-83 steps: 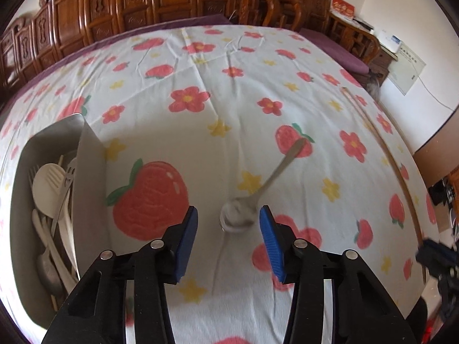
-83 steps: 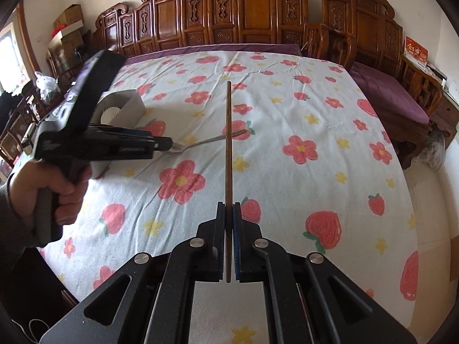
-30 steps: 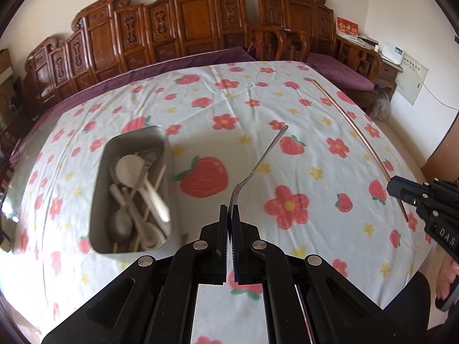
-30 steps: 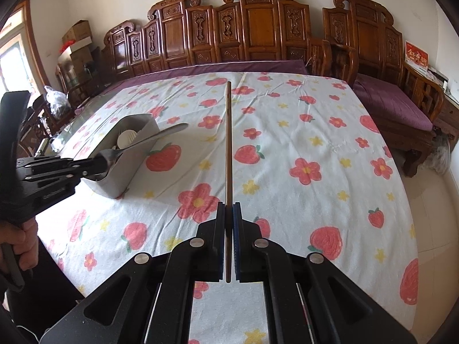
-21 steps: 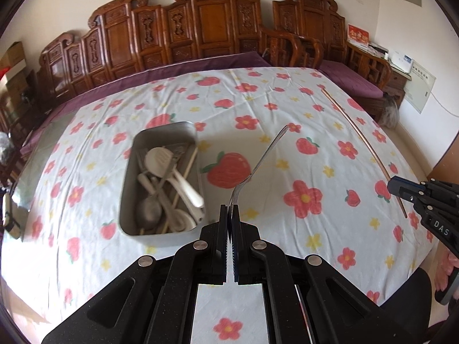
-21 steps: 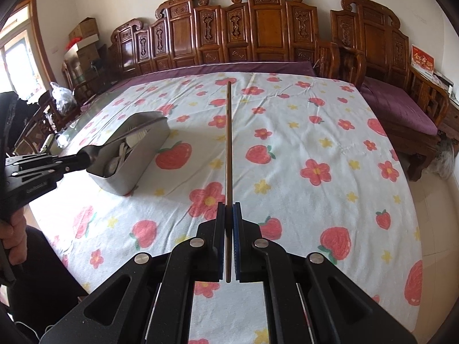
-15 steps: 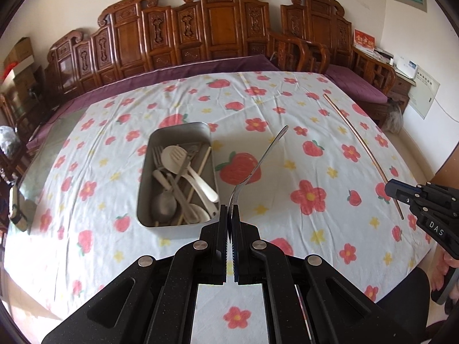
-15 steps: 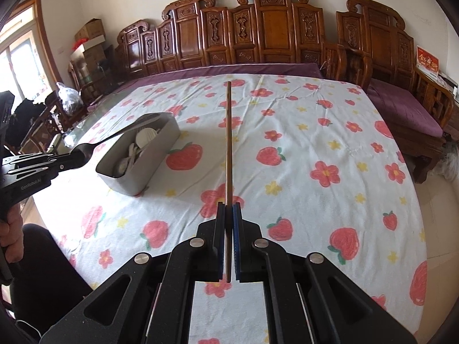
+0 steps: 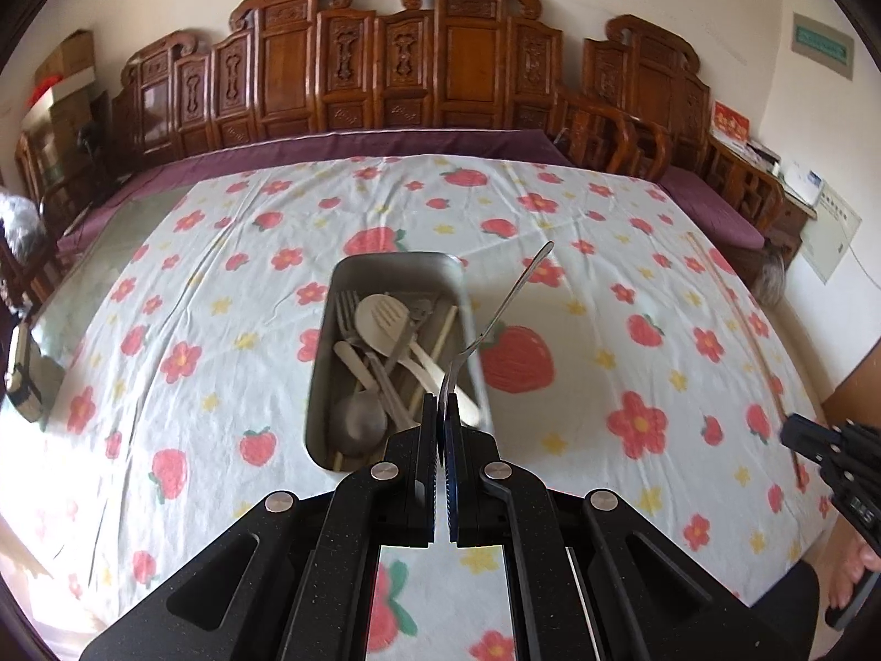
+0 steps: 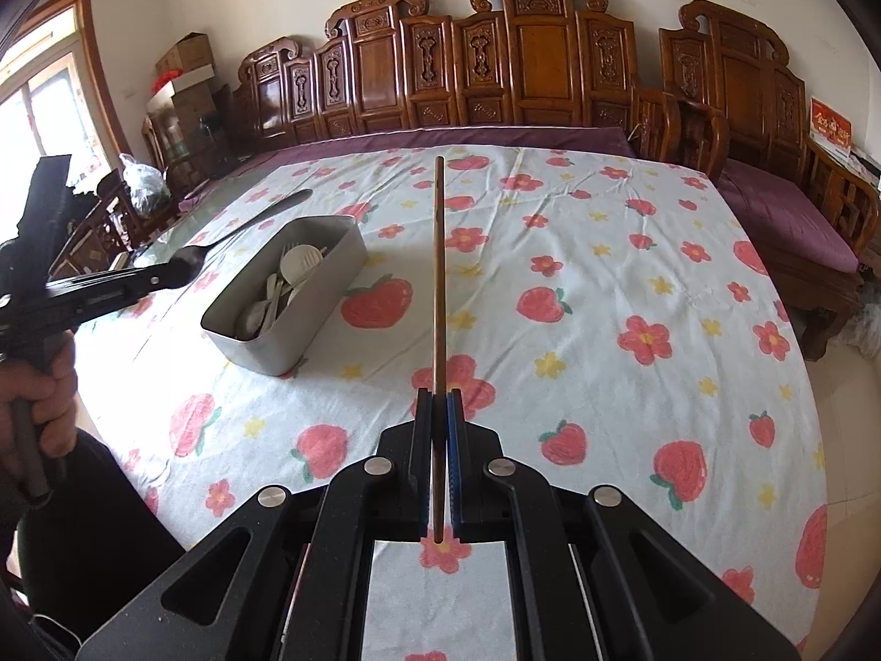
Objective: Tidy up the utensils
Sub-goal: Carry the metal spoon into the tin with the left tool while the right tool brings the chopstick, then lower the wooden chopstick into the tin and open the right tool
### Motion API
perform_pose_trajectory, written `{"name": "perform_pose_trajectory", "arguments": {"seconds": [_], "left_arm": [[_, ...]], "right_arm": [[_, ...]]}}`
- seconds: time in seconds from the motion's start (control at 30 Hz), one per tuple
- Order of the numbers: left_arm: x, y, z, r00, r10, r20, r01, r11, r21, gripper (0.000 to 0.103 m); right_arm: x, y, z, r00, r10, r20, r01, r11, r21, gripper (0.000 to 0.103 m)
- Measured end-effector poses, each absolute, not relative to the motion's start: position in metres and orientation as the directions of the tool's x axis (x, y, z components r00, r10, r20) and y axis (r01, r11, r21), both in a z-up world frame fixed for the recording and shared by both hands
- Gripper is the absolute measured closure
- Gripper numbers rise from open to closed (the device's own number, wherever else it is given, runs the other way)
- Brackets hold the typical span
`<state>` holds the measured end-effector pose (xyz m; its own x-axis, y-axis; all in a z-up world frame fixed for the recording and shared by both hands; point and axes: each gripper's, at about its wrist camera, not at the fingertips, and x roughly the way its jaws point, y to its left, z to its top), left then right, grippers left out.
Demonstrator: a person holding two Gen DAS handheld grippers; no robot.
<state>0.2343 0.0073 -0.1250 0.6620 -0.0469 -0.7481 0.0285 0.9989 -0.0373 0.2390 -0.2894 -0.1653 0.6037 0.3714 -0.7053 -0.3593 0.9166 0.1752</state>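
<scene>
Left wrist view: the left tool (image 9: 444, 410) is clamped on a slim, curved metal spoon (image 9: 504, 311) by its bowl, above the grey utensil bin (image 9: 397, 267).
Its handle angles upward; the right tool (image 10: 439, 413) pinches a long brown chopstick (image 10: 439, 275) over the floral tabletop (image 10: 605, 275).

No legible text; wall sign (image 9: 822, 44), red card (image 10: 830, 129) too blurred.

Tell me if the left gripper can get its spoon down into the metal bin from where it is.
Probably yes: the left gripper, shut on the spoon, hangs just at the open-topped bin, and nothing stands between them. The utensils inside leave room.
</scene>
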Motion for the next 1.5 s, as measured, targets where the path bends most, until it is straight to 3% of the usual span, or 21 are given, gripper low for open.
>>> {"name": "perform_pose_trajectory", "arguments": {"seconds": [0.5, 0.97, 1.2, 1.5], "left_arm": [[0.283, 0.071, -0.168, 0.653, -0.033, -0.756, -0.073, 0.992, -0.107, 0.101], [0.305, 0.064, -0.187, 0.647, 0.001, -0.763, -0.042, 0.999, -0.035, 0.101], [0.303, 0.065, -0.176, 0.664, -0.023, -0.747, -0.016, 0.999, -0.045, 0.101], [0.295, 0.087, -0.151, 0.708, 0.044, -0.705, -0.037, 0.999, 0.025, 0.098]], "right_arm": [[0.295, -0.198, -0.163, 0.573, 0.404, -0.713, -0.430, 0.889, 0.158, 0.097], [0.311, -0.141, -0.165, 0.553, 0.404, -0.729, -0.483, 0.868, 0.115, 0.097], [0.315, -0.132, -0.169, 0.542, 0.397, -0.741, -0.478, 0.871, 0.117, 0.097], [0.323, -0.098, -0.179, 0.501, 0.418, -0.758, -0.484, 0.861, 0.154, 0.097]]}}
